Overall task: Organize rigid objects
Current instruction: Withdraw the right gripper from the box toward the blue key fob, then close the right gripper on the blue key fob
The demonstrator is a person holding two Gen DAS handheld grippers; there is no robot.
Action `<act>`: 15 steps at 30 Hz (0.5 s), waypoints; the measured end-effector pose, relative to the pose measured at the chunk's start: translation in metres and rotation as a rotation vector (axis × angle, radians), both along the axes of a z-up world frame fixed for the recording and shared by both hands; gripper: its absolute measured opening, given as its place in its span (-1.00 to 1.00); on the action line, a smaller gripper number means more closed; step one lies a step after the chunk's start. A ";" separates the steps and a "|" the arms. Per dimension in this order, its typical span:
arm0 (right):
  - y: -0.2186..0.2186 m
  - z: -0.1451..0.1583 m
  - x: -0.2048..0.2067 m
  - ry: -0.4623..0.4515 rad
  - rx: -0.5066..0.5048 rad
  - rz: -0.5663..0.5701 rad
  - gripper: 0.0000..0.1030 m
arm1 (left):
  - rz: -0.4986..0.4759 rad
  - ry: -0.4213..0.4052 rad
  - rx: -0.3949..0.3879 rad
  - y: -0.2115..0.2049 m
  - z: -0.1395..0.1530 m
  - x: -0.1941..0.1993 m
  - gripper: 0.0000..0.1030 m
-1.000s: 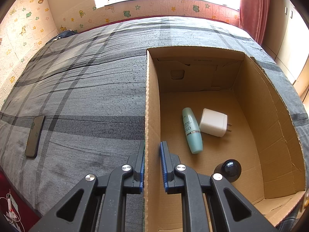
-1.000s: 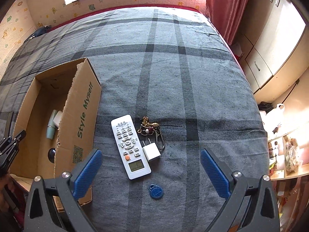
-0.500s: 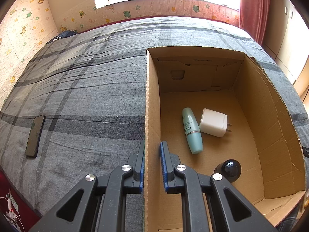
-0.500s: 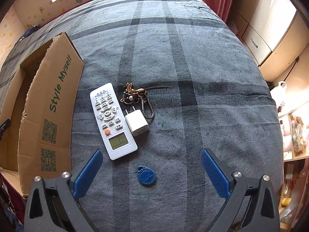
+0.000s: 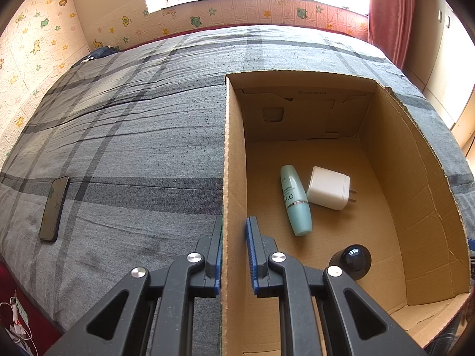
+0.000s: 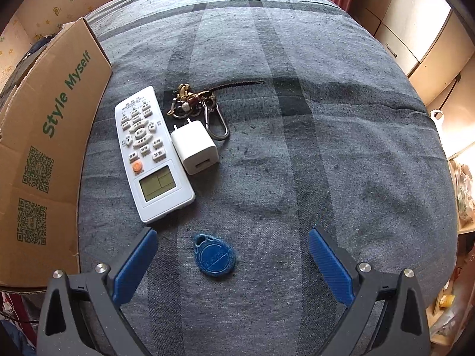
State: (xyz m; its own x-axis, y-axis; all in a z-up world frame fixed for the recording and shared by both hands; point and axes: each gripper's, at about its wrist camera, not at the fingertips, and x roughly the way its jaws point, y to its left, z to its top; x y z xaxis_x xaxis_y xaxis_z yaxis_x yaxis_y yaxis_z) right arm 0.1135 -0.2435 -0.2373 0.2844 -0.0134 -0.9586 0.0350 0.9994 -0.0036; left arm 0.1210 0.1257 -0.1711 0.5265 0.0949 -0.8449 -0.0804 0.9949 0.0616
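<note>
The right hand-held gripper (image 6: 233,262) has dropped closer to the bed (image 6: 341,148) over the last second, and the small things there now loom larger in its view; its jaws stand wide apart with nothing pressed between them. The blue key fob (image 6: 214,255) lies flat right between the blue pads, so it looks like the next pick. Up at about 11 o'clock from the fob sits the white remote (image 6: 151,154), with a small white charger (image 6: 196,151) touching its right edge and a bunch of keys (image 6: 197,103) just beyond at 12 o'clock. Over on the other side nothing has shifted: the left hand-held gripper (image 5: 234,253) is clamped together on the left wall of the cardboard box (image 5: 233,160), steadying it. Inside the box, a teal bottle (image 5: 295,200) lies on its side touching a white plug adapter (image 5: 328,188) at its 3 o'clock, and a black round-topped object (image 5: 351,261) rests nearer the camera, at 5 o'clock. A dark phone (image 5: 54,209) lies well apart on the bed, at 9 o'clock from the box.
</note>
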 end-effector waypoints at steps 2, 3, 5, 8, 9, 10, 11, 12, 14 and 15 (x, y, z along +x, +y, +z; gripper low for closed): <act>-0.001 -0.004 -0.001 0.005 -0.005 -0.006 0.98 | 0.000 0.000 0.001 0.000 0.000 0.000 -0.72; -0.002 -0.006 -0.002 0.007 -0.004 -0.006 0.98 | -0.001 0.000 0.002 0.000 0.000 0.000 -0.72; -0.003 -0.011 -0.003 0.009 -0.005 -0.004 0.98 | 0.000 0.000 0.001 0.000 0.000 0.000 -0.72; -0.001 -0.016 -0.004 0.009 -0.018 0.004 0.98 | 0.000 0.000 0.001 0.000 0.000 0.000 -0.72; -0.002 -0.019 -0.004 0.010 -0.021 0.006 0.98 | 0.000 0.000 0.002 0.000 0.000 0.000 -0.72; -0.001 -0.021 -0.004 0.011 -0.025 0.007 0.98 | 0.000 0.000 0.002 0.000 0.000 0.000 -0.72; 0.001 -0.022 -0.004 0.011 -0.026 0.006 0.98 | 0.000 0.001 0.002 0.000 0.000 0.000 -0.72; 0.001 -0.023 -0.005 0.007 -0.028 0.004 0.97 | 0.000 0.001 0.003 0.000 0.000 0.000 -0.72; 0.002 -0.022 -0.007 -0.004 -0.031 0.003 0.84 | 0.000 0.001 0.003 0.000 0.000 0.000 -0.72; 0.004 -0.021 -0.009 -0.004 -0.030 0.004 0.76 | 0.000 0.001 0.004 0.000 0.000 0.000 -0.72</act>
State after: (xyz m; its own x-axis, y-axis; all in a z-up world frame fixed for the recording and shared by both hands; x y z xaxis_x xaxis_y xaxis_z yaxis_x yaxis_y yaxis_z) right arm 0.1043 -0.2391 -0.2586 0.2886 -0.0411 -0.9566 0.0307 0.9990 -0.0337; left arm 0.1208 0.1257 -0.1707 0.5255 0.0980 -0.8451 -0.0800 0.9946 0.0655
